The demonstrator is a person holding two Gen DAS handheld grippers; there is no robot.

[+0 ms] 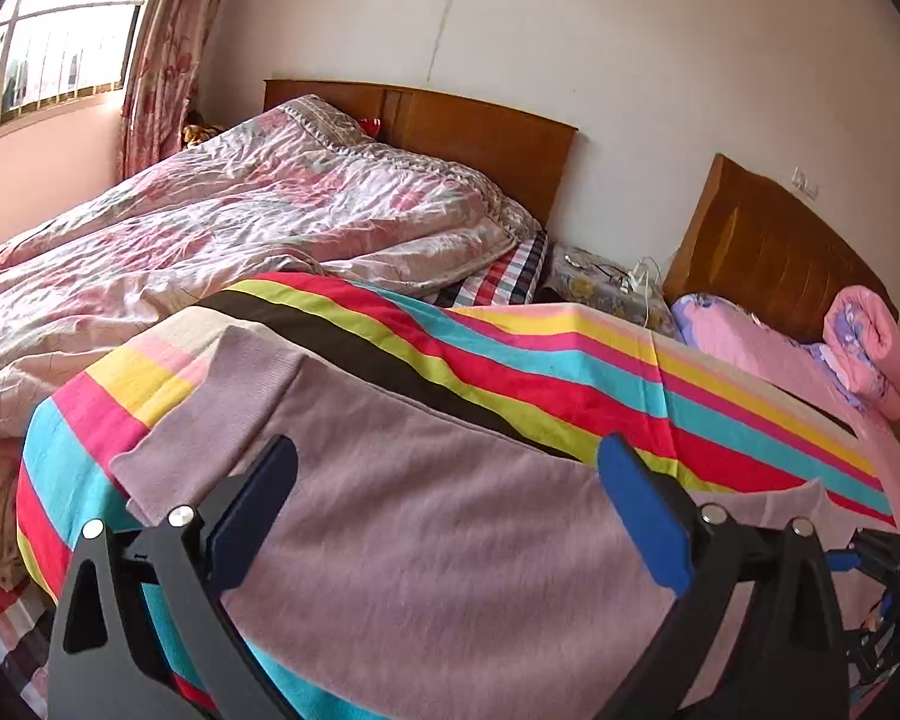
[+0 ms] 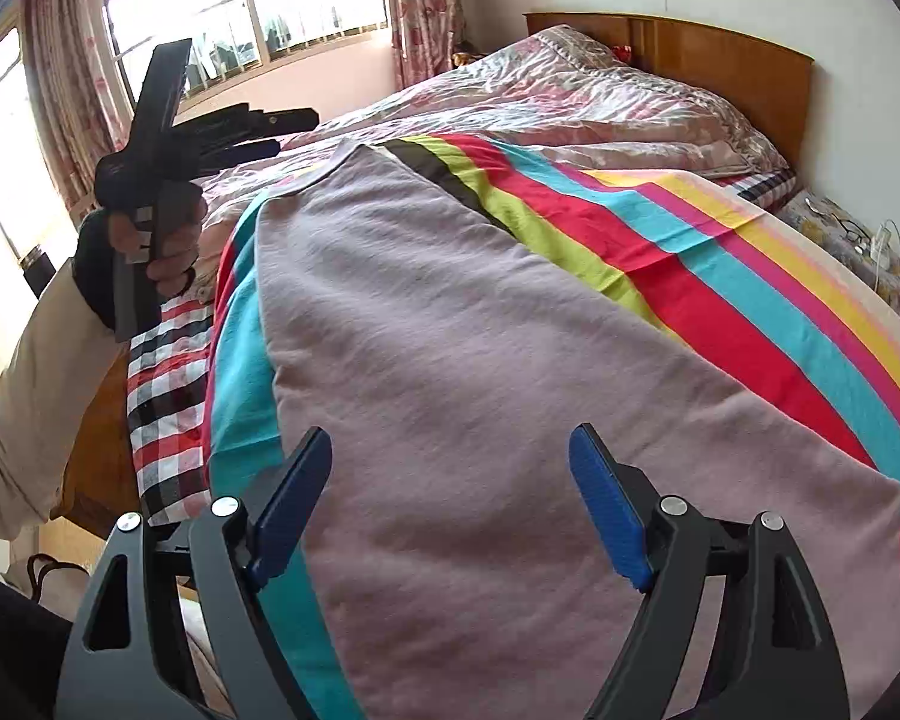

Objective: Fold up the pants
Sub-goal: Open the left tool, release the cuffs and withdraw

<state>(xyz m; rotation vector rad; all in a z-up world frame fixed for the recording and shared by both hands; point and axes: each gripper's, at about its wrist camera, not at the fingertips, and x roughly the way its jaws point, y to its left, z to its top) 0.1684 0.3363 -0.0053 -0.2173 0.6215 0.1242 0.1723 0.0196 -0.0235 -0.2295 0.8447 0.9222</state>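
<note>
Mauve pants (image 1: 450, 540) lie flat on a striped sheet (image 1: 570, 372), with a ribbed band at their far left end (image 1: 240, 378). My left gripper (image 1: 447, 456) hovers over them, open, with nothing between its blue pads. In the right wrist view the pants (image 2: 450, 330) stretch away from me. My right gripper (image 2: 450, 438) is open above their near end and grips no cloth. A hand (image 2: 162, 246) holds the left gripper (image 2: 288, 132) raised at the upper left, off the pants.
A crumpled pink floral quilt (image 1: 240, 228) covers the far bed below a wooden headboard (image 1: 480, 132). A plaid sheet (image 2: 168, 396) hangs at the left bed edge. A nightstand with cables (image 1: 618, 282), a second headboard (image 1: 768, 240) and a rolled pink blanket (image 1: 870, 348) sit at the right.
</note>
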